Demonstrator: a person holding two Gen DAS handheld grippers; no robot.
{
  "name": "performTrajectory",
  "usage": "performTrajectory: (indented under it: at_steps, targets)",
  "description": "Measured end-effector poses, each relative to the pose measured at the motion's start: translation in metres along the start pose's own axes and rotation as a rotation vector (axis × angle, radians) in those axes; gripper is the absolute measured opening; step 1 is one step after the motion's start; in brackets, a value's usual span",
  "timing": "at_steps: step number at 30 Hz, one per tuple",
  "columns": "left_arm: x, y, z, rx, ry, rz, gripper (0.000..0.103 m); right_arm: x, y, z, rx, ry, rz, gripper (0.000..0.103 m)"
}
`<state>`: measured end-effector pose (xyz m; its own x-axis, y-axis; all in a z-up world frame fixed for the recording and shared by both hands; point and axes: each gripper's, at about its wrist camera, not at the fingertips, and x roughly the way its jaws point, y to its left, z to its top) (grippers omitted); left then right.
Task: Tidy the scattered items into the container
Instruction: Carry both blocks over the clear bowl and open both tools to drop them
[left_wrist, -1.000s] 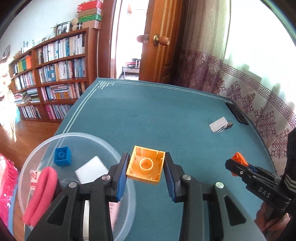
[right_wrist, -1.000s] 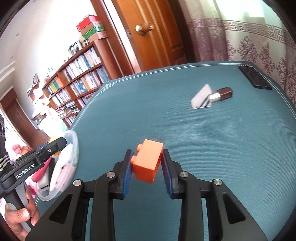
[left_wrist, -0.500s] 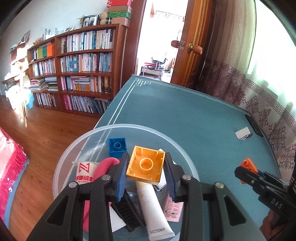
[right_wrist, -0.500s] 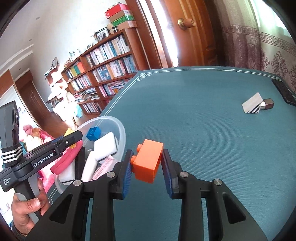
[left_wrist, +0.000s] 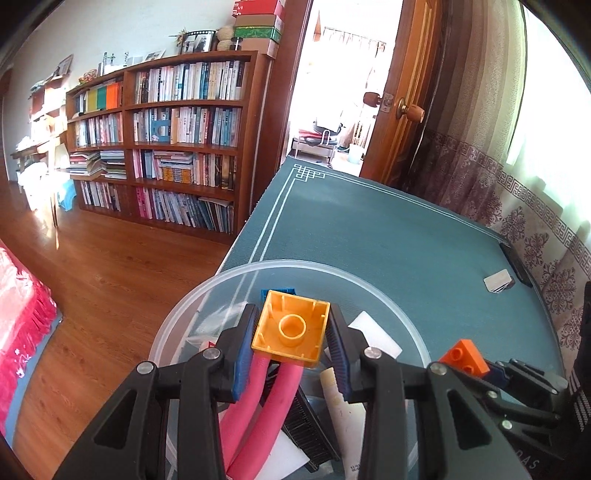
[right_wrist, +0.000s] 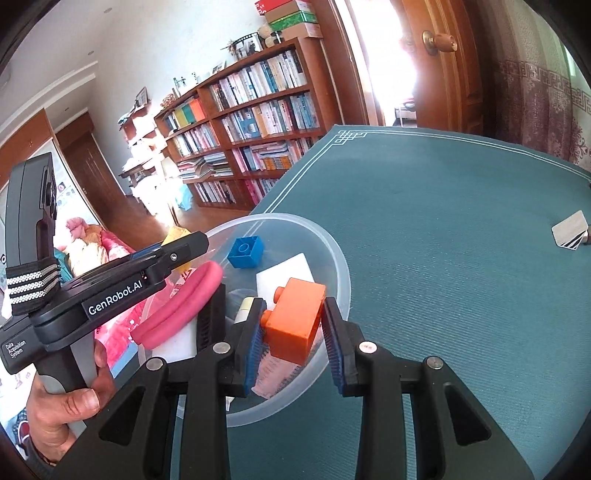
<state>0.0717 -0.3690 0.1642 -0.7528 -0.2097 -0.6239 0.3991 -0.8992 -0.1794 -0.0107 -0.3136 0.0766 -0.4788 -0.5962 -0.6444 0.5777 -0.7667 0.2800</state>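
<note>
My left gripper (left_wrist: 291, 341) is shut on a yellow-orange hollow brick (left_wrist: 291, 334), held above the clear plastic bowl (left_wrist: 402, 314). The bowl holds a blue brick (right_wrist: 245, 252), a pink foam loop (right_wrist: 184, 299), a white block (right_wrist: 284, 273), a tube (left_wrist: 340, 398) and a black comb (left_wrist: 306, 428). Over the bowl's near rim (right_wrist: 340, 266) in the right wrist view, my right gripper (right_wrist: 293, 325) is shut on an orange brick (right_wrist: 297, 317). That same orange brick (left_wrist: 463, 358) shows at the right of the left wrist view.
On the teal tablecloth (right_wrist: 443, 229) lie a white card with a small brown block (right_wrist: 570, 230) and a dark phone (left_wrist: 517, 264) near the far right edge. A bookcase (left_wrist: 166, 144) and wooden floor lie beyond the table's left edge. A hand (right_wrist: 70, 402) holds the left tool.
Both grippers have swung left toward the bowl. The yellow-orange brick now hangs over the bowl's middle, and the orange brick has come from above bare cloth to the bowl's rim.
</note>
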Motion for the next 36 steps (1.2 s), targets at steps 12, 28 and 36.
performTrajectory:
  at_steps: [12,28,36]
  targets:
    - [0.009,0.001,0.009,0.007,-0.006,-0.002,0.041,0.015,0.013,-0.001,-0.048,0.02,0.012,0.033]
    - [0.015,0.001,0.015,-0.01,0.002,0.016,0.082,0.014,0.004,-0.004,-0.019,0.024,0.046,0.052]
    - [0.011,0.002,0.014,-0.03,0.014,0.025,0.085,0.003,-0.007,-0.01,0.011,0.022,0.035,0.052]
